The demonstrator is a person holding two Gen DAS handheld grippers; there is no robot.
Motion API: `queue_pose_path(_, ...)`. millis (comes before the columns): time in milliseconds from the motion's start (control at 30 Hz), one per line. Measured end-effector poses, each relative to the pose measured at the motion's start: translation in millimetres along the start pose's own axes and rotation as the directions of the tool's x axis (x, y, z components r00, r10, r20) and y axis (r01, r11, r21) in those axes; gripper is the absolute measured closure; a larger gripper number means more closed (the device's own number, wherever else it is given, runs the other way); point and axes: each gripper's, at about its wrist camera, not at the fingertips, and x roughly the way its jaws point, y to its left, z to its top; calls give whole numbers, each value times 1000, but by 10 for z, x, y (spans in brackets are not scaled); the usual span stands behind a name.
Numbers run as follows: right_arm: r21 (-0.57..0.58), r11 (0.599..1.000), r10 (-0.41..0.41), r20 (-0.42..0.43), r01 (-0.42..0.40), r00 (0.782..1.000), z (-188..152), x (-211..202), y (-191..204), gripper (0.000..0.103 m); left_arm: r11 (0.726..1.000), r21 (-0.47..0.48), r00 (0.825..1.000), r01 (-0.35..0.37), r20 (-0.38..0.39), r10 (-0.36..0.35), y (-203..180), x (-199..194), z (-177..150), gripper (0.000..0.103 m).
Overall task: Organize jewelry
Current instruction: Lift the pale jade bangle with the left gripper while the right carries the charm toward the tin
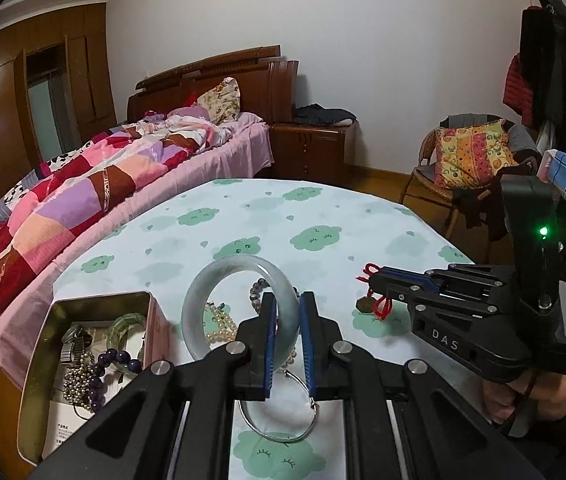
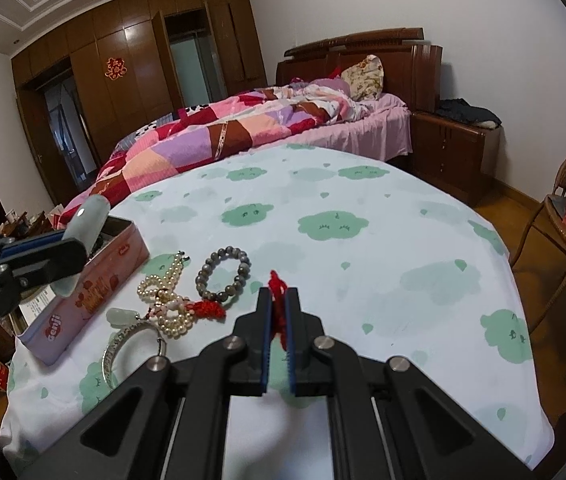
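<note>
My left gripper [image 1: 288,300] is shut on a pale jade bangle [image 1: 211,280], held upright above the table beside the open tin box [image 1: 83,300]; it also shows in the right wrist view [image 2: 87,216]. The box holds a green bangle [image 1: 127,328], purple beads [image 1: 103,364] and a metal chain. My right gripper [image 2: 278,294] is shut on a red cord [image 2: 277,280] with a brown pendant [image 1: 365,305] hanging below it. On the cloth lie a pearl necklace [image 2: 165,296], a grey bead bracelet [image 2: 223,272], a silver bangle [image 2: 123,344] and a red knot charm [image 2: 207,310].
The table [image 2: 363,260] has a white cloth with green clouds. A bed [image 2: 243,120] with a patchwork quilt stands behind it. A wicker chair [image 1: 463,160] with a cushion is at the right, a nightstand [image 2: 447,148] beside the bed.
</note>
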Motion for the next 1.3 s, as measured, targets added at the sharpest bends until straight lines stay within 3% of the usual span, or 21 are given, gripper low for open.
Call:
queue_pose_path(300,-42,999,-28,22,29,999,14,-43,103,96,1000,-20,1000,-14,27,15,90,-129,-3,92)
queue_pose_path(1300,-209,972,122,79,-103,989,363,-269,1015,96,984,-132,991,-123,42,129,676,-546,-168,92)
